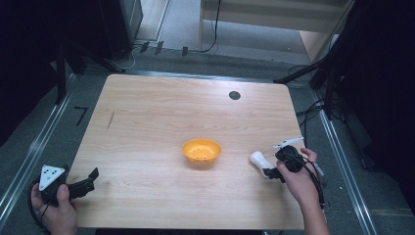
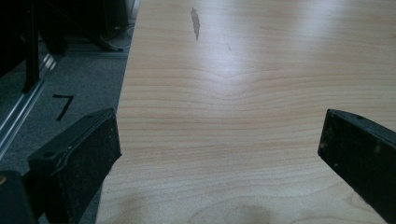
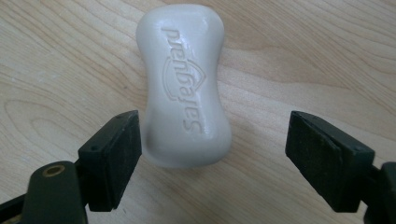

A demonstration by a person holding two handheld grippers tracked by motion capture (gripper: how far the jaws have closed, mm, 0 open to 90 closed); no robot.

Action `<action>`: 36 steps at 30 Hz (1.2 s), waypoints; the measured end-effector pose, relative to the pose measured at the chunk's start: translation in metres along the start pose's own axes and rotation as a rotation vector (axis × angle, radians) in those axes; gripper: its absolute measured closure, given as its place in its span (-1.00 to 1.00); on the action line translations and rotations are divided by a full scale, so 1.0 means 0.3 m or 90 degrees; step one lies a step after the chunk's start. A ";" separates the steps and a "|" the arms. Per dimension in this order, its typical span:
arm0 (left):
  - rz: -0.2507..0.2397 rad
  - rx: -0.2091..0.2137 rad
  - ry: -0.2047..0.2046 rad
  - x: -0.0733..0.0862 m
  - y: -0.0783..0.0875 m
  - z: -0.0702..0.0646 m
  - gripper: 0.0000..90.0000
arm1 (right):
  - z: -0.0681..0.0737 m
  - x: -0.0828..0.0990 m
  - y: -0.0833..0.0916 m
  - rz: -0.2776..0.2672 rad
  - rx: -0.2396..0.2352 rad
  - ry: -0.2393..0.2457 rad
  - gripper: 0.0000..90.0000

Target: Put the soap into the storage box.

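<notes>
A white bar of soap [image 3: 183, 88] with raised lettering lies flat on the wooden table [image 1: 161, 117]; in the high view the soap [image 1: 257, 159] sits right of centre. My right gripper [image 3: 212, 151] is open with its jaws on either side of the soap's near end, the left jaw almost touching it. An orange bowl [image 1: 201, 152] with small holes stands at the table's middle, left of the soap. My left gripper [image 2: 219, 149] is open over the table's front left corner, nothing between its jaws; the high view shows it [image 1: 90, 178] held in a hand.
A small black round mark [image 1: 234, 95] sits near the table's far edge. A dark streak [image 2: 195, 22] marks the wood on the left. Grey floor with metal rails [image 1: 34, 152] and black stands surrounds the table.
</notes>
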State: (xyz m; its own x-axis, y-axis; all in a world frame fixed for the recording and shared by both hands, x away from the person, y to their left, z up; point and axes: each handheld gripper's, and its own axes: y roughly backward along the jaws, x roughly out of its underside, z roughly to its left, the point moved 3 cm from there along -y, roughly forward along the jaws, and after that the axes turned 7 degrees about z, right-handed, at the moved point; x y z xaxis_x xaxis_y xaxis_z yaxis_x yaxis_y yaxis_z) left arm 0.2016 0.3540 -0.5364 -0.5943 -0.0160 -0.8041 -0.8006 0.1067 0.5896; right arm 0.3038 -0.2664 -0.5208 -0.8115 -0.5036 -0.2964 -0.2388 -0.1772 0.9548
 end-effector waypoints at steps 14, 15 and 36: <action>-0.006 0.001 0.006 -0.001 0.002 0.002 -1.00 | 0.015 -0.057 -0.028 0.022 -0.010 0.001 -0.44; -0.006 0.001 0.006 0.000 0.002 0.001 -1.00 | 0.020 -0.067 -0.030 0.029 -0.012 0.009 -0.40; -0.006 0.001 0.007 -0.001 0.002 0.002 -1.00 | 0.026 -0.116 -0.092 0.086 -0.036 -0.008 -0.09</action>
State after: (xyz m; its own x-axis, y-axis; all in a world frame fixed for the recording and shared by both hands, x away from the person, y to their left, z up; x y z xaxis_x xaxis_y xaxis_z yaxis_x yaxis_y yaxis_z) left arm 0.2013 0.3547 -0.5359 -0.5872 -0.0277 -0.8090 -0.8062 0.1088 0.5815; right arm 0.3346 -0.2373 -0.5367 -0.8412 -0.5152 -0.1645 -0.0966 -0.1560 0.9830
